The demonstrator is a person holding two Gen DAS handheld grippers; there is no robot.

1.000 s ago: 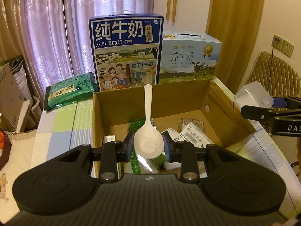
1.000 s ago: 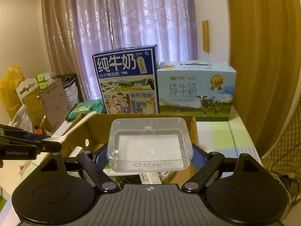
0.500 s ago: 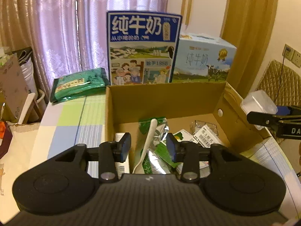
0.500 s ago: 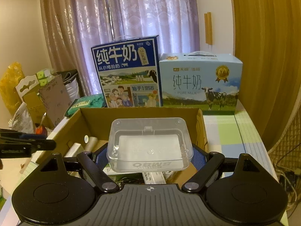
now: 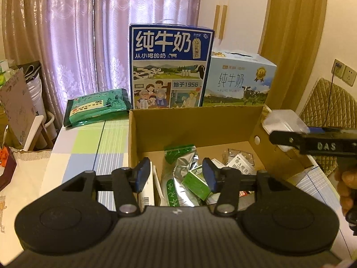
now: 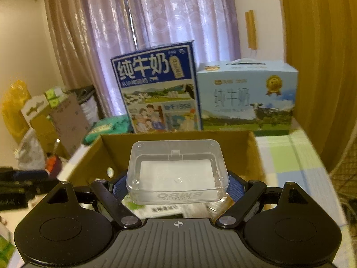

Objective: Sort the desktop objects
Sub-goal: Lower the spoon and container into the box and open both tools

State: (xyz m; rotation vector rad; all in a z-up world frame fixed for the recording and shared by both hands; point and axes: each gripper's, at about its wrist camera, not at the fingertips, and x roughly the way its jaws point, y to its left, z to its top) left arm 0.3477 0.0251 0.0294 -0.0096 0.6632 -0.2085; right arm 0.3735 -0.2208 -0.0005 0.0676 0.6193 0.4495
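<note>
Curtain point(image 5: 67, 33) behind milk cartons point(image 5: 170, 67) | left fingers point(image 5: 142, 174) wide over cardboard box point(image 5: 194, 122) | right fingers point(image 6: 236, 183) gripping clear case point(image 6: 177, 172)

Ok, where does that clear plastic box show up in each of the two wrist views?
Left wrist view: the clear plastic box sits at the right edge, held by the right gripper above the cardboard box's right wall.
Right wrist view: it fills the lower middle, clamped between the gripper's fingers, over the cardboard box.
Shared landmark: the dark blue milk carton behind the cardboard box.
</note>
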